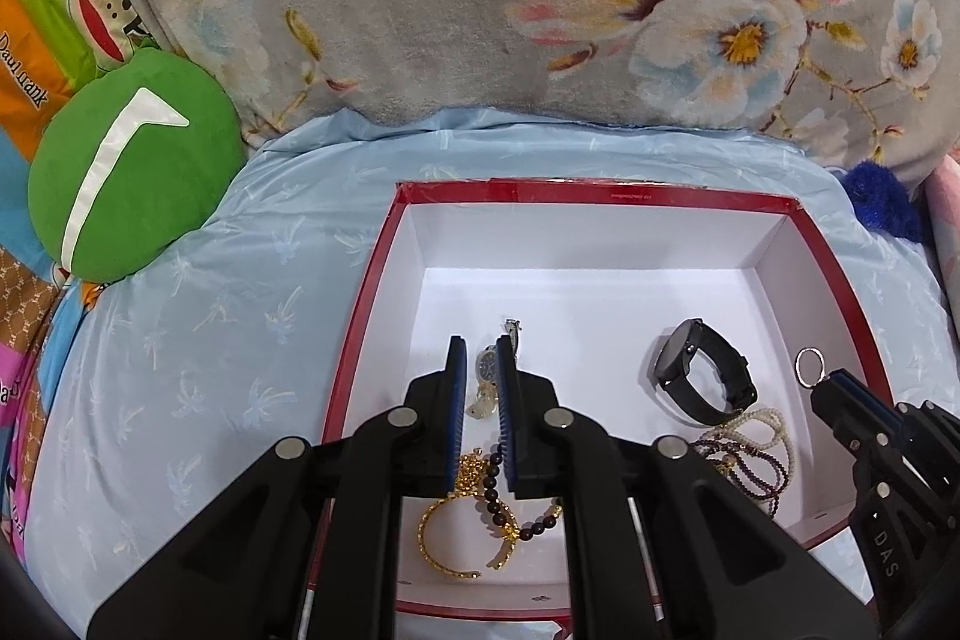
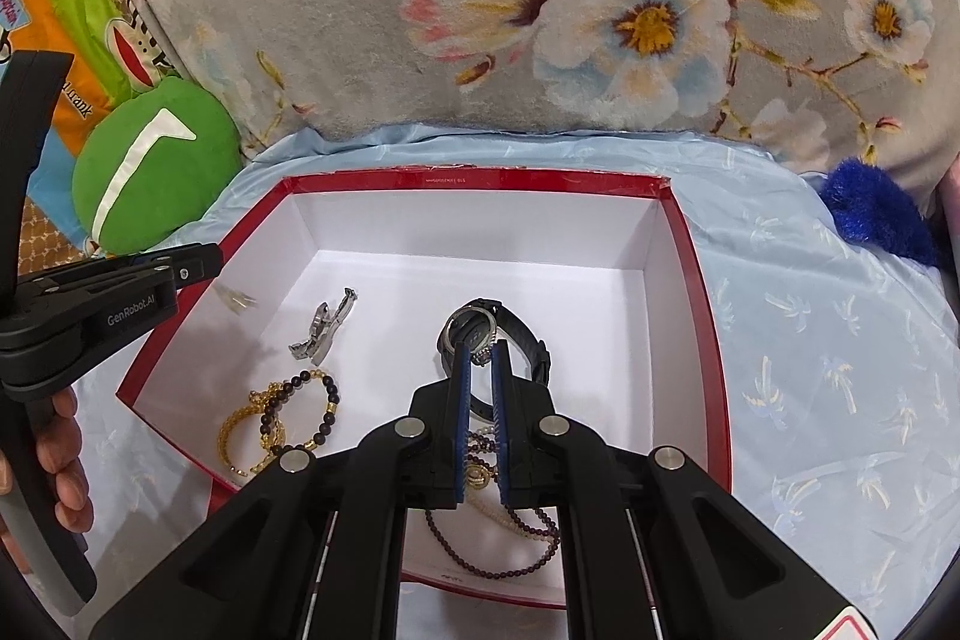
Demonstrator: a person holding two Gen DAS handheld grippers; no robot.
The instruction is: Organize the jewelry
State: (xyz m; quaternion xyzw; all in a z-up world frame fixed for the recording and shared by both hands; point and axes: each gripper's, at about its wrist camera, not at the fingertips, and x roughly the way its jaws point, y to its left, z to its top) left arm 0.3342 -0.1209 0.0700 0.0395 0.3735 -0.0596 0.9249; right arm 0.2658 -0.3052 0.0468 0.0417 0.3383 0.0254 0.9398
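Blue bedspread (image 1: 180,340) carries red box (image 1: 600,192), mostly filled; right gripper (image 2: 480,358) pinches a ring (image 1: 809,367) at 3 o'clock; left gripper (image 1: 482,358) narrow, seemingly empty.

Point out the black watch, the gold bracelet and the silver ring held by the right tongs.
black watch (image 1: 675,353), left wrist view, on its dial.
gold bracelet (image 2: 228,430), right wrist view, on its left curve.
silver ring (image 1: 809,367), left wrist view, on the hoop's right rim above the right tongs.
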